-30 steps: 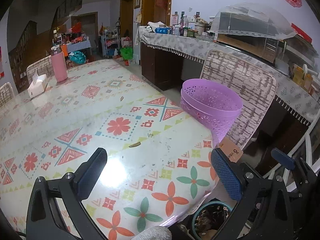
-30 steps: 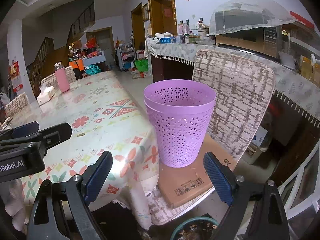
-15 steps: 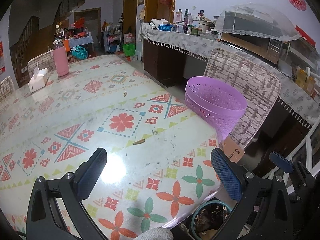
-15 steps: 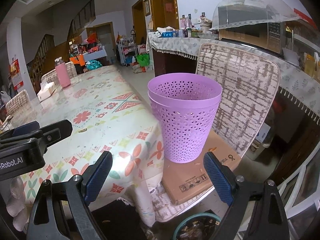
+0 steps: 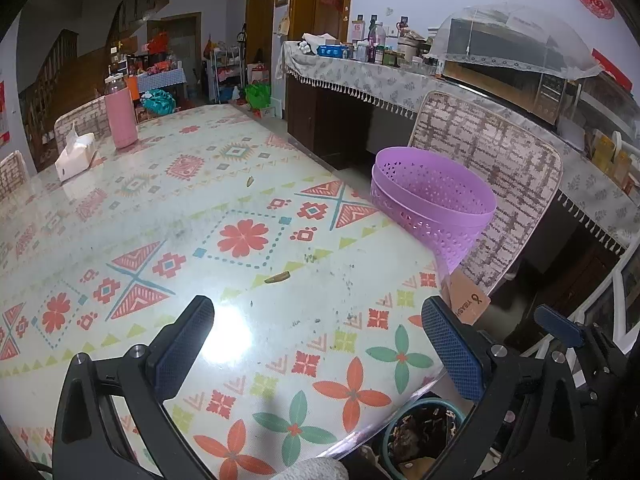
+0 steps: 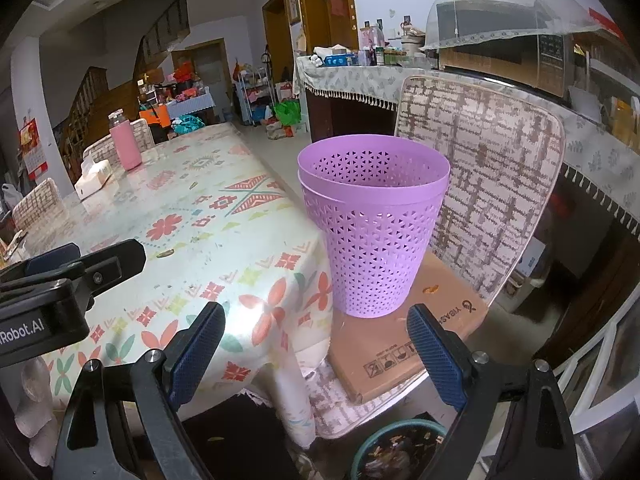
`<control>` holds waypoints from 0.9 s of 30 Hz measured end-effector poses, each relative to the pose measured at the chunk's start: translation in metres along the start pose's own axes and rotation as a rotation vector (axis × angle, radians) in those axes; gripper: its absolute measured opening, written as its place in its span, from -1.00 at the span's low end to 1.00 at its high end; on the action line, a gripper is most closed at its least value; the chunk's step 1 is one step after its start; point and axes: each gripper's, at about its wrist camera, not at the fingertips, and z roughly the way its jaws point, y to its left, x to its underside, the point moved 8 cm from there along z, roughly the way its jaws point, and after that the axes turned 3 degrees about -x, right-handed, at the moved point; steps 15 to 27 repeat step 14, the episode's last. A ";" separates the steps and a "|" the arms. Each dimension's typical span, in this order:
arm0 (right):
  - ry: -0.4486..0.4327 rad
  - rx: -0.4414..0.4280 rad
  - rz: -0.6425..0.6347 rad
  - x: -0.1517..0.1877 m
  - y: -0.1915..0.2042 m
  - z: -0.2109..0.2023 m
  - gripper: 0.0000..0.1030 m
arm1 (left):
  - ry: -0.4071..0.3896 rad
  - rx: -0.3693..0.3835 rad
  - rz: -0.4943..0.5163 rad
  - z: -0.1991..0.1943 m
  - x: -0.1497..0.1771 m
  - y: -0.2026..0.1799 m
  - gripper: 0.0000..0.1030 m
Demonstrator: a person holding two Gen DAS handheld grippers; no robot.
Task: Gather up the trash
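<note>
A purple perforated waste basket [image 6: 372, 224] stands upright on a cardboard box [image 6: 404, 344] that lies on a chair seat beside the table; it also shows at the table's right edge [image 5: 434, 208]. Small brown scraps lie on the patterned tablecloth: one [image 5: 278, 277] just ahead of my left gripper [image 5: 320, 340], another [image 5: 250, 181] farther back. My left gripper is open and empty above the table's near end. My right gripper [image 6: 316, 344] is open and empty too, in front of and below the basket. The left gripper's body [image 6: 60, 280] shows at the left of the right wrist view.
A pink bottle [image 5: 120, 118] and a tissue box [image 5: 76, 156] stand at the table's far left. A padded chair back [image 6: 480, 200] rises behind the basket. A dark round bin with debris [image 6: 400, 452] sits on the floor below. A cluttered sideboard [image 5: 360, 72] runs along the right wall.
Both grippers have drifted slightly, so the basket and table sit a little differently in each view. Both stay open and empty.
</note>
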 end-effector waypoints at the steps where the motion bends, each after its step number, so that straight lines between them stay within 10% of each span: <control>1: 0.001 -0.001 0.001 0.000 0.000 0.000 0.84 | 0.000 0.000 -0.001 0.000 -0.001 0.000 1.00; 27: 0.013 -0.006 0.021 0.004 0.000 0.005 0.84 | 0.054 0.072 0.017 0.006 0.010 -0.005 1.00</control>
